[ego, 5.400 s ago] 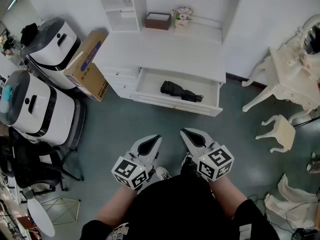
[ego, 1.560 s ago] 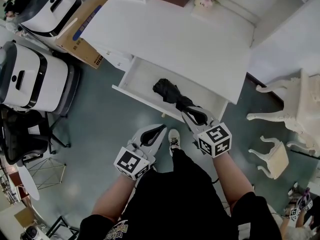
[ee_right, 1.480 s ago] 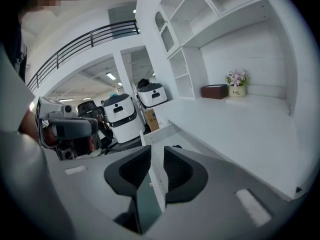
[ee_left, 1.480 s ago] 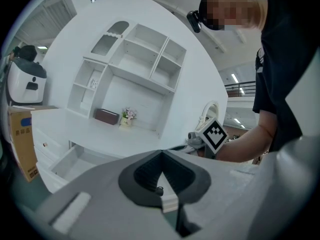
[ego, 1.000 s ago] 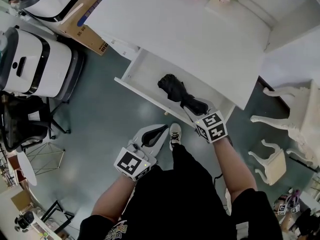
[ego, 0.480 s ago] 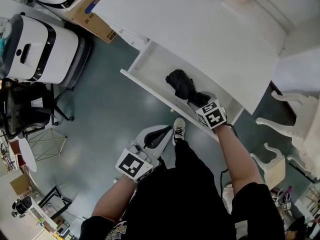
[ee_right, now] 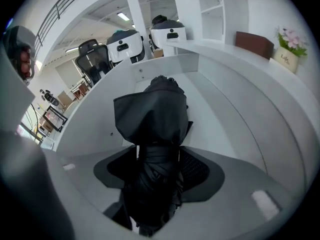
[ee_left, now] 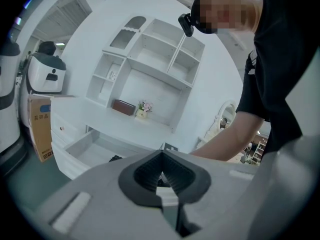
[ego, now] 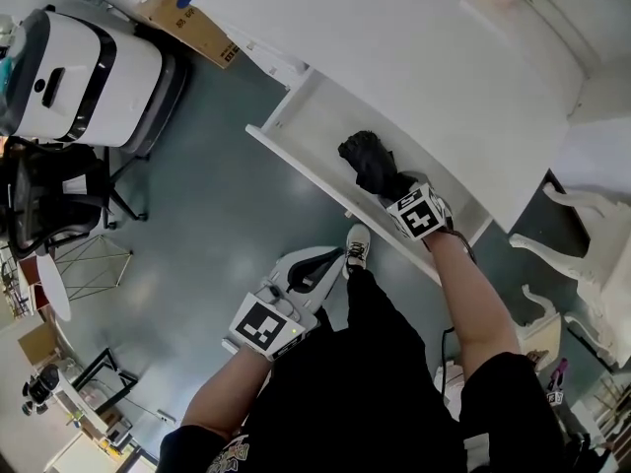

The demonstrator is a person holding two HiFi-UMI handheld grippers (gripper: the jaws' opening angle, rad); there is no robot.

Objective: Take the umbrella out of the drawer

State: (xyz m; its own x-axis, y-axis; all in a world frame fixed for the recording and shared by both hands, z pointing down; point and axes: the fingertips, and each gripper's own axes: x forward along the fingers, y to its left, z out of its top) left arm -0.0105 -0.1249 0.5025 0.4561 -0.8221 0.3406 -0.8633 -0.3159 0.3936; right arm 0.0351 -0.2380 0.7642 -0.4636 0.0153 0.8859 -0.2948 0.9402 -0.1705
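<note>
Right claw [ee_right: 159, 170] has moved in from in front of the drawer [ego: 314, 116] over the last second or so and is now clamped on the folded black umbrella [ee_right: 152, 116], gripping its wrapped body. Umbrella's still lying inside the drawer, not lifted yet I'd say. Left claw [ee_left: 161, 176] hangs pinched together on nothing, out in front of the drawer. Looks like only the lift-out is left.

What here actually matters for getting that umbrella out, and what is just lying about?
In the job: umbrella; drawer; right gripper, closed on the umbrella.

Lying about: left gripper, shut and holding nothing; cardboard box; white machine; office chair; flower pot.
</note>
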